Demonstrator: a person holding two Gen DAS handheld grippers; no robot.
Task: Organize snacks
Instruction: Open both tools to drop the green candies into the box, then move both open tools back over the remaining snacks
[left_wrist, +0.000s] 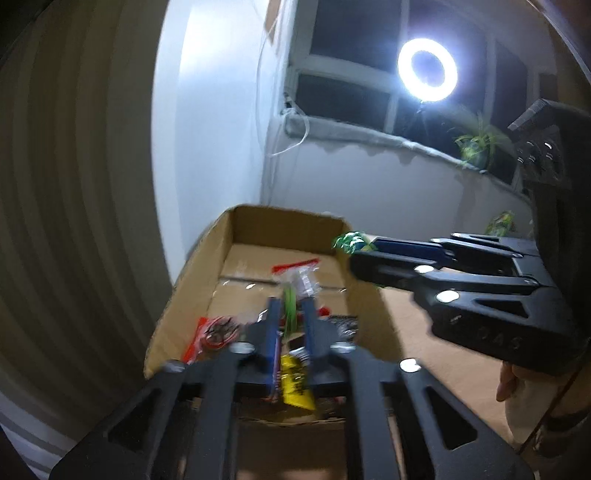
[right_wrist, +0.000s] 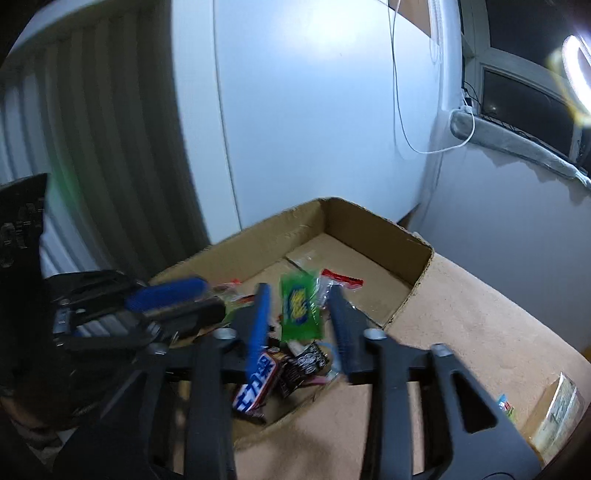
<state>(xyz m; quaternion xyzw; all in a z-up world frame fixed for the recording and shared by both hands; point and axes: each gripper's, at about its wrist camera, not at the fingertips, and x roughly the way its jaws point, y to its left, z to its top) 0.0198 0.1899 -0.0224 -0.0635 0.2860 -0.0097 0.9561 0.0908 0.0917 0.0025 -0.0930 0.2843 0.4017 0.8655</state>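
Nearest, the left gripper (left_wrist: 291, 314) hangs over the near end of the cardboard box (left_wrist: 192, 266), its blue-padded jaws a narrow gap apart with a thin green packet (left_wrist: 290, 310) in line between them; blur hides whether the pads press on it. The right gripper (right_wrist: 301, 314) stands wider, jaws well apart above the same box, and a green snack packet (right_wrist: 300, 310) shows in the gap, seemingly loose, touching neither pad. Under both lie the other snacks: a yellow packet (left_wrist: 295, 384), a red-and-black packet (left_wrist: 218, 332), a blue-and-white bar (right_wrist: 256, 384) and a dark wrapper (right_wrist: 306, 365), all crowded at the box's near end, with a clear red-topped bag (left_wrist: 299, 269) further in. The far half of the box floor is bare. Beyond, the tan tabletop (right_wrist: 480, 332) carries a clear package (right_wrist: 557, 413) at its right edge. Behind stand a pale wall (right_wrist: 314, 129), a dangling white cable (right_wrist: 399, 110), a ring light (left_wrist: 427, 69) and a potted plant (left_wrist: 476, 144) on the window sill.
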